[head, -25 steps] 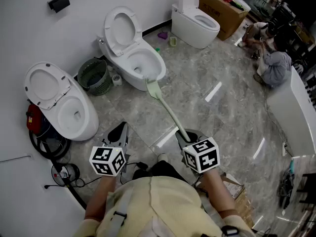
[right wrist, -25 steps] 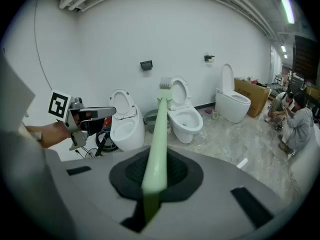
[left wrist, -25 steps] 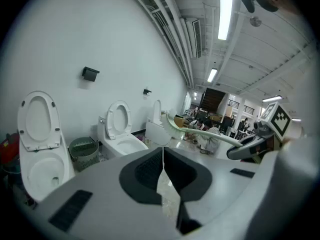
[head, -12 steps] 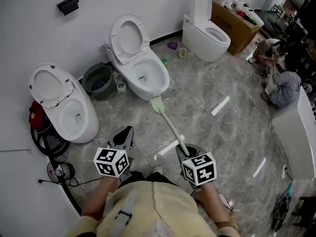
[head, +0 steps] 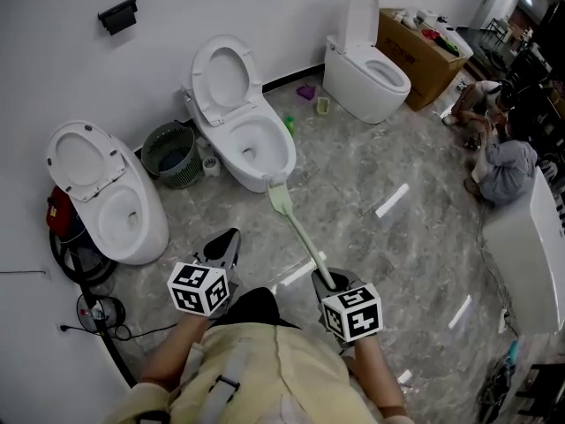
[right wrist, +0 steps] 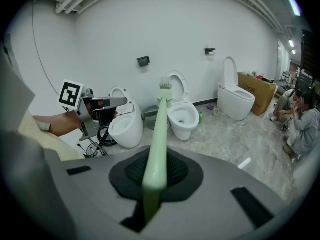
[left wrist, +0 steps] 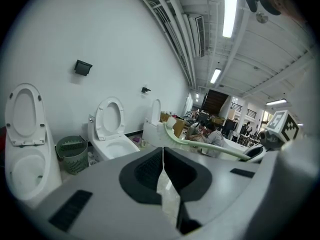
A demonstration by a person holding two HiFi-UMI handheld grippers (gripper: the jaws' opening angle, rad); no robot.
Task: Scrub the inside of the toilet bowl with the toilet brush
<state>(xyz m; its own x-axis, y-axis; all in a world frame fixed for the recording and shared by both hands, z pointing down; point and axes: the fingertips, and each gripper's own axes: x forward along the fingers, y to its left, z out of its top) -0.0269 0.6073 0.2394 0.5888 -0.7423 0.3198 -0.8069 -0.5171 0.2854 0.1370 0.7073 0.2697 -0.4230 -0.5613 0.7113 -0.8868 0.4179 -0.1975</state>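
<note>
A pale green toilet brush point(head: 300, 232) has its long handle clamped in my right gripper point(head: 328, 281), which is shut on it. Its head point(head: 279, 197) hangs just in front of the front rim of the middle white toilet point(head: 252, 144), whose seat is up, outside the bowl. In the right gripper view the brush point(right wrist: 159, 129) runs straight out from the jaws toward that toilet point(right wrist: 182, 116). My left gripper point(head: 221, 246) is held low to the left, shut with nothing in it. The left gripper view shows the jaws pressed together and the brush point(left wrist: 200, 144) crossing at right.
Another open toilet point(head: 106, 201) stands at left, a third point(head: 366, 69) at the back right. A green basket point(head: 169, 155) sits between the left two. Cables and a red object point(head: 66, 219) lie at far left. A cardboard box point(head: 424, 38), seated people point(head: 499, 162) and a white counter point(head: 530, 254) are at right.
The brush head has drawn back from over the middle bowl's front rim to just in front of it. Both grippers keep their hold and spacing.
</note>
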